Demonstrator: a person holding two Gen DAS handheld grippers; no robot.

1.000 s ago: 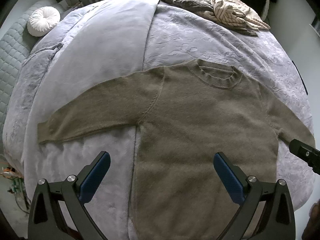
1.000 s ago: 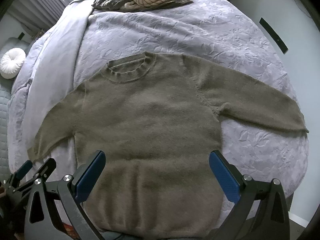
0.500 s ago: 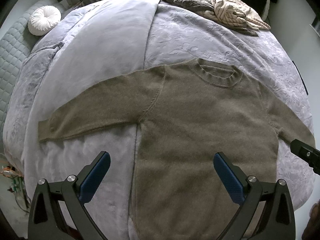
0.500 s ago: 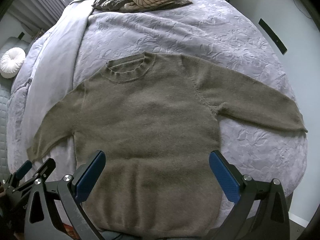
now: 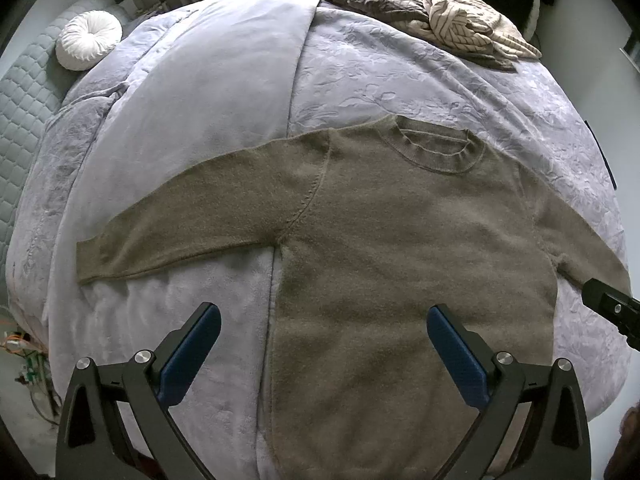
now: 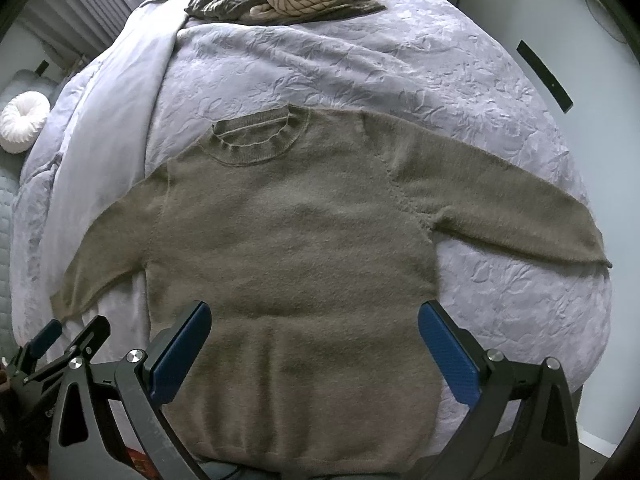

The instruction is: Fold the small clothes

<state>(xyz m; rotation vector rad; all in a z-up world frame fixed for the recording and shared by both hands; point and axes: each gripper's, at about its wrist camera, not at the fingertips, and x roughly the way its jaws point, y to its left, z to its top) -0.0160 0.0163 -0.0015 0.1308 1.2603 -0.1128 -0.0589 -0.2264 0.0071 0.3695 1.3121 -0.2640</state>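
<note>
On a lavender-quilted bed [image 5: 420, 80], the olive sweater [image 5: 400, 248] lies flat, collar toward 12 o'clock, sleeves spanning 9-to-3, beneath the left gripper [image 5: 324, 344] and right gripper [image 6: 316, 340], both spread wide apart.

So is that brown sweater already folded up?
No, the brown sweater lies flat and face up on the bed, with both sleeves spread out to the sides and nothing folded over.

Dim, soft daylight; sharp focus; strong fisheye bending at edges.
</note>
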